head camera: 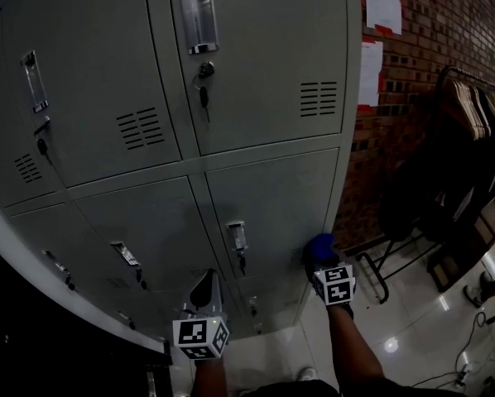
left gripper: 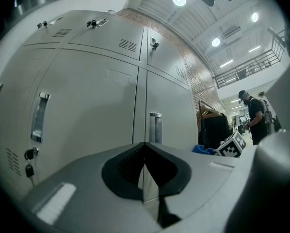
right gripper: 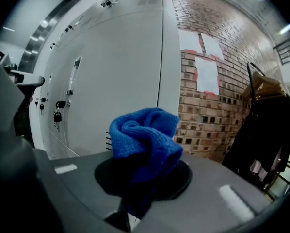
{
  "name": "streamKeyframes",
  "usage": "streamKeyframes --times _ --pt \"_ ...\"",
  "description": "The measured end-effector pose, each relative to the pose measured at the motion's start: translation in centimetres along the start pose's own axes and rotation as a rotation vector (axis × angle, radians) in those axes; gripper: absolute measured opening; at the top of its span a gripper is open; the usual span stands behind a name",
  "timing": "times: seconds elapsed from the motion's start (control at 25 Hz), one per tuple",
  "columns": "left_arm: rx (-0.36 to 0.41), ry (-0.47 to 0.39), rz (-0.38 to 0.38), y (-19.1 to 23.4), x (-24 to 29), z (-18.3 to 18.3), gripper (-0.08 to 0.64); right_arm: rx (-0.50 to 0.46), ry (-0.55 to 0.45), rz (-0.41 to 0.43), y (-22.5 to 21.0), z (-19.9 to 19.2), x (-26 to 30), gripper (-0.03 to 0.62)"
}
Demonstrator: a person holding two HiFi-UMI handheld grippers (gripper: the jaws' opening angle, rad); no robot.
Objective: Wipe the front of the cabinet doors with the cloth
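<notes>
Bunching up out of the right gripper, the bright blue knitted cloth is pinched between that gripper's jaws by its lower folds, and most of its bulk stands beyond the tips. In the head view the cloth sits low on the right of the grey metal locker cabinet, against the bottom right corner of the lower right door. Whether the fabric actually presses on the metal cannot be told. The right gripper view shows that door's pale front and a few vent slots just behind the cloth on its left. The left gripper is further left, before the neighbouring lower door. Its jaws are closed tip to tip with nothing between them, and they point at the seam between two doors. To the right of the cabinet stands a red brick wall with paper sheets stuck on it. Further right, a black clothes rack hung with dark garments stands on a glossy tiled floor.
</notes>
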State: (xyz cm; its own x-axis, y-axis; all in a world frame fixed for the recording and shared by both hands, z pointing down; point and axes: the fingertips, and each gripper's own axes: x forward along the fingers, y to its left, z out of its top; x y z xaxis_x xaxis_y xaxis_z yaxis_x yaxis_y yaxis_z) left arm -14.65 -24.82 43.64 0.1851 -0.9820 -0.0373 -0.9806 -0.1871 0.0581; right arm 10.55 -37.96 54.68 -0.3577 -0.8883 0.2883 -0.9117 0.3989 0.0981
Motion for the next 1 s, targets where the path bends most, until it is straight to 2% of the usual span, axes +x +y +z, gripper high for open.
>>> streamKeyframes --times 0.12,0.36,0.48,0.72,1.0 --pt "0.000 0.004 0.006 0.3 -0.1 -0.2 0.012 -0.004 -0.011 -0.001 0.2 -0.2 0.0 0.058" --pt "-0.005 0.014 0.004 0.6 0.1 -0.8 0.012 -0.080 -0.012 0.006 2.5 0.2 0.4 0.058" --pt "-0.007 0.017 0.000 0.7 0.0 -1.0 0.012 -0.114 -0.026 0.028 5.5 0.7 0.7 0.058" --pt "-0.004 0.015 0.026 2.3 -1.1 -0.8 0.012 -0.171 -0.006 0.137 13.5 0.6 2.0 0.060" --pt "-0.004 0.018 0.067 4.4 -3.5 -0.9 0.012 -0.189 -0.010 0.226 19.1 1.4 2.5 0.060"
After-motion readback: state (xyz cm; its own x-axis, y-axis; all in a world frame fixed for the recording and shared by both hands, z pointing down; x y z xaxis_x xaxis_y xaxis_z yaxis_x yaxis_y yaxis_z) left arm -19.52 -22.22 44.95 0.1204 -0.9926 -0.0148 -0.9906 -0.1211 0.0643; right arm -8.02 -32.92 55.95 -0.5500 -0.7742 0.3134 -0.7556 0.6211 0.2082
